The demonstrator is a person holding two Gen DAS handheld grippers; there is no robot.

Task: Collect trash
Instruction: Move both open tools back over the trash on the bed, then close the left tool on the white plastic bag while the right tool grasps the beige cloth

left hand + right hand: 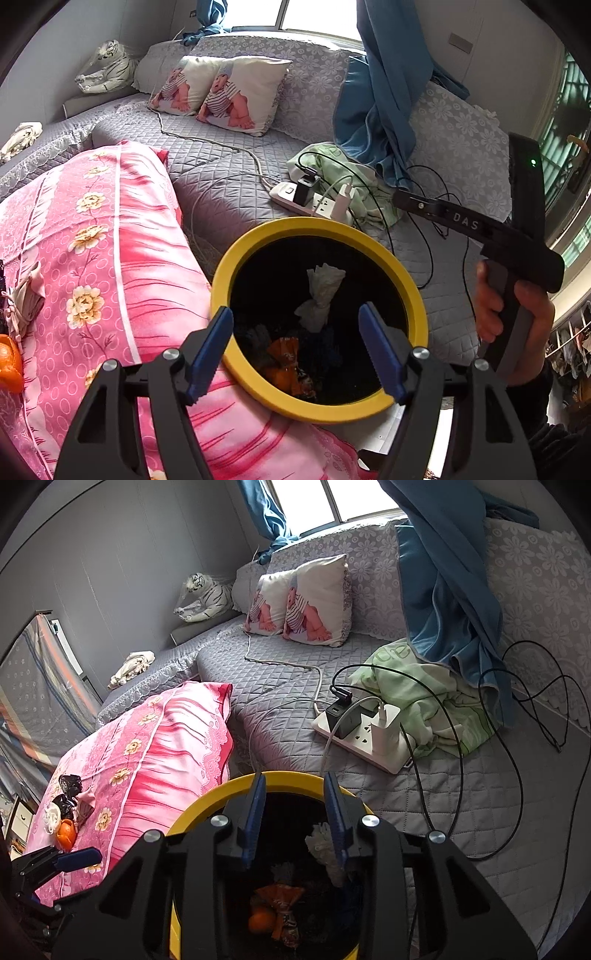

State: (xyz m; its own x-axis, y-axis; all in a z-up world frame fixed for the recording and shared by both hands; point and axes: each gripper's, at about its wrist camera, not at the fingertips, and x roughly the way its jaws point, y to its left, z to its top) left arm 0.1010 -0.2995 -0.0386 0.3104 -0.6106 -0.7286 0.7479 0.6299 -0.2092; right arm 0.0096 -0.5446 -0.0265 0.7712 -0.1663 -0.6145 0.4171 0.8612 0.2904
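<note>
A yellow-rimmed bin (321, 413) stands against the bed, lined in black. Inside it lie an orange snack wrapper (288, 358) and a twisted white tissue (321, 295). My left gripper (295, 317) hovers over the bin mouth, open, with the tissue seen below between its blue fingers and touching neither. My right gripper (293, 786) hangs over the same bin (207, 805), open by a narrow gap with nothing in it. The tissue (321, 843) shows partly behind its right finger. More trash sits on the pink pillow (155, 746): orange peel (66, 832), a black wrapper (70, 786) and white paper (51, 818).
A power strip (314, 203) with chargers and black cables (517, 775) lies on the grey quilted bed beyond the bin. A green cloth (436, 698), a blue curtain (384, 110), two printed cushions (236, 92) and a toy tiger (107, 70) lie further back. A person's hand (513, 321) holds the right tool.
</note>
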